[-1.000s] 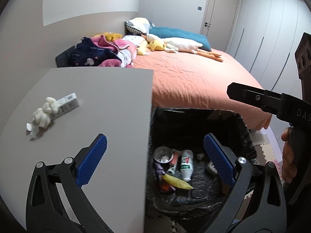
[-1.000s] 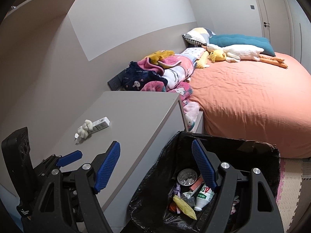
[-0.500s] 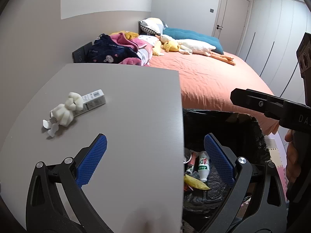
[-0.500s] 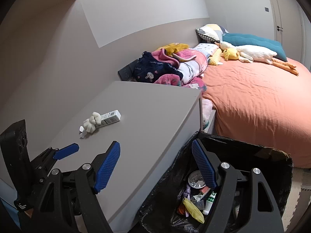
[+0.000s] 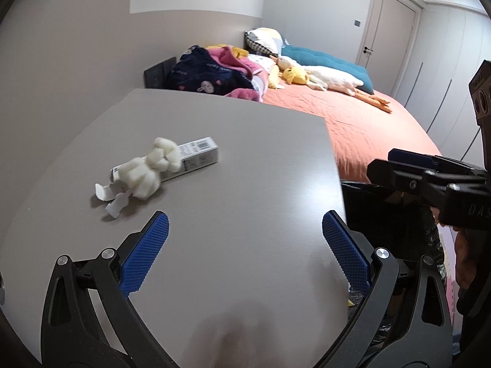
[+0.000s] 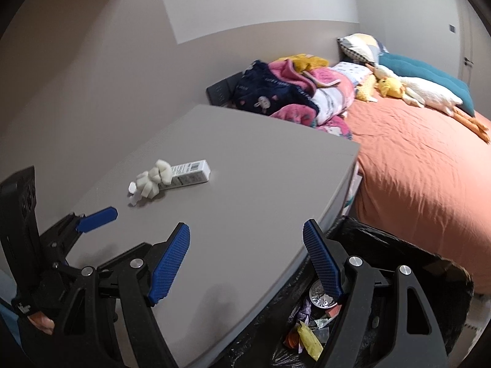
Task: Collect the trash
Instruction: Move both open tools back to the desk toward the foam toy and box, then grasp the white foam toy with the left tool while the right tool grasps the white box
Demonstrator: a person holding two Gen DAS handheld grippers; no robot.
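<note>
A white foam wad (image 5: 150, 170) lies on a small white carton (image 5: 196, 156) with torn flaps, on the grey table (image 5: 239, 184); both also show in the right wrist view, wad (image 6: 152, 178) and carton (image 6: 190, 173). My left gripper (image 5: 242, 242) is open and empty above the table, short and right of them. My right gripper (image 6: 247, 254) is open and empty over the table's right edge. A black-lined trash bin (image 6: 399, 251) with several pieces of trash (image 6: 310, 334) stands right of the table.
An orange bed (image 6: 414, 165) with a pile of clothes (image 6: 291, 92), pillows and a plush goose (image 6: 423, 92) lies beyond the table. A grey wall runs along the left. The right gripper's body (image 5: 429, 181) shows at the left view's right side.
Both grippers have swung left from over the trash bin to over the table. The wad and carton now sit closer and more central. Both grippers stay open.
</note>
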